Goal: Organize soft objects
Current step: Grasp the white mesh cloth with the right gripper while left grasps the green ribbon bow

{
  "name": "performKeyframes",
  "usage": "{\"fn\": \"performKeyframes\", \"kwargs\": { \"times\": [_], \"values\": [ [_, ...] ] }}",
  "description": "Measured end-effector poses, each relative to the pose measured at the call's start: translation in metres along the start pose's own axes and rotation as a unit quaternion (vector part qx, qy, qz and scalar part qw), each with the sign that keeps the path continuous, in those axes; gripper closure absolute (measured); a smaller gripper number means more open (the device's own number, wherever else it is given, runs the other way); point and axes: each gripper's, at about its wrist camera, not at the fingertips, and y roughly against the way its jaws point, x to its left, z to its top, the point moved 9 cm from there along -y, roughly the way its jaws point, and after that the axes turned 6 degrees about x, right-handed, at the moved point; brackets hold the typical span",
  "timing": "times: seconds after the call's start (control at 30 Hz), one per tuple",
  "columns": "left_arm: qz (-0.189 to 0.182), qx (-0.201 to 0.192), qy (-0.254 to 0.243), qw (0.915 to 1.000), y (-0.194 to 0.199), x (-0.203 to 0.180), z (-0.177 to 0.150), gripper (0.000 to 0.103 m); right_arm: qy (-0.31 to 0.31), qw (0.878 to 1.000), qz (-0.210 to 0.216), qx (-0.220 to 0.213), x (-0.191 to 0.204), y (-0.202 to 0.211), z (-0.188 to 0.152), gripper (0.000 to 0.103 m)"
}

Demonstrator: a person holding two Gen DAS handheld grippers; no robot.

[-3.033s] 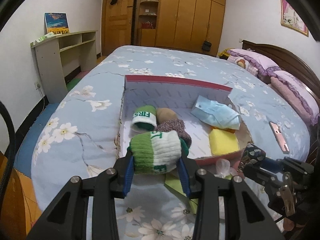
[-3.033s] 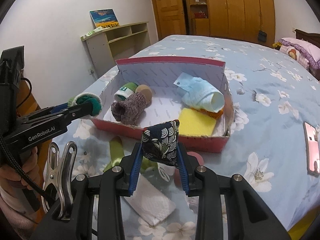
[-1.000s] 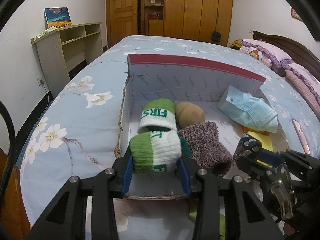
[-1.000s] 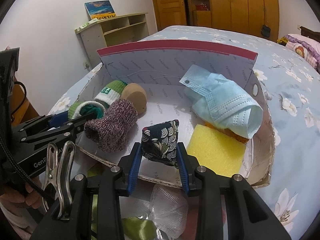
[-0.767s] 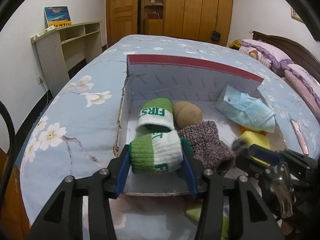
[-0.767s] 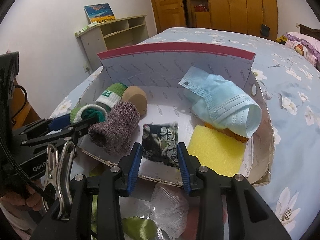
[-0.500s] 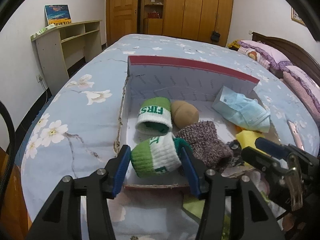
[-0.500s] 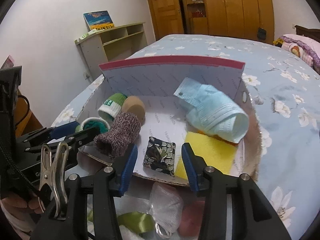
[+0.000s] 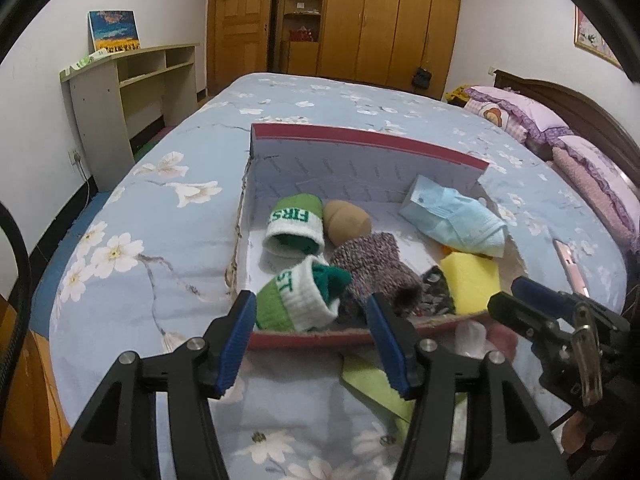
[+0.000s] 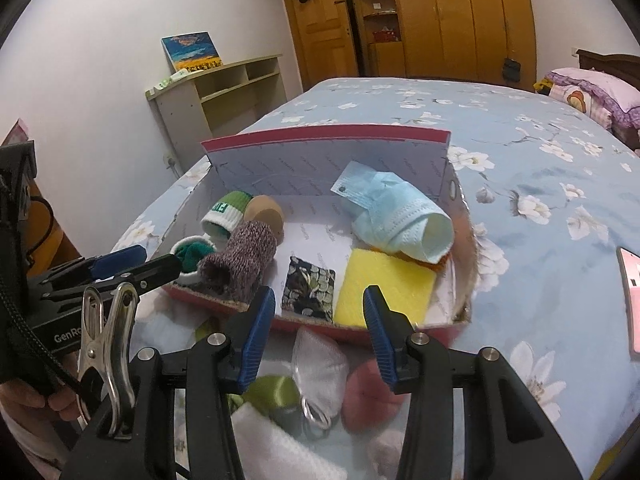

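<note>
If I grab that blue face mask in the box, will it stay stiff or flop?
The face mask would likely flop: it lies crumpled and folded over itself. It looks thin and pleated, so probably very light. Its dangling tag may snag.

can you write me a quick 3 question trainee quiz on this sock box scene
1. True or false: the left hand-held gripper is clamped on the green-and-white sock.
2. Multiple choice: in the right wrist view, what lies directly left of the yellow sponge inside the red box? A) the blue face mask B) the dark patterned pouch C) the pink phone
3. Fill in: the rolled blue face mask partly rests on something coloured ____.

Key
1. False: its jaws have just been opening and the pads stand clear of the sock, which lies in the box.
2. B, the dark patterned pouch.
3. Orange.
</note>
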Motion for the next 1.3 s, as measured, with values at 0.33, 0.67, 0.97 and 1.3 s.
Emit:
{"fn": "performKeyframes", "kwargs": {
  "times": [0.33, 0.67, 0.97, 1.3],
  "values": [
    [-0.016, 0.013, -0.01, 0.9997, 0.009, -0.016, -0.021, 0.043, -0.002, 1.0, 0.001, 0.004, -0.001, 0.023, -0.025, 0.056],
    [-0.015, 0.021, -0.01, 0.9996, 0.011, -0.015, -0.04, 0.043, 0.003, 1.0, 0.008, 0.024, 0.0, 0.028, -0.054, 0.056],
    [-0.009, 0.036, 0.003, 0.9993, 0.011, 0.001, -0.056, 0.043, 0.058, 0.997, 0.001, 0.061, 0.016, 0.016, -0.085, 0.054],
    [-0.026, 0.044, 0.017, 0.9985, 0.016, 0.007, -0.07, 0.043, 0.084, 0.993, -0.009, 0.082, 0.024, 0.009, -0.102, 0.046]
  ]
}}
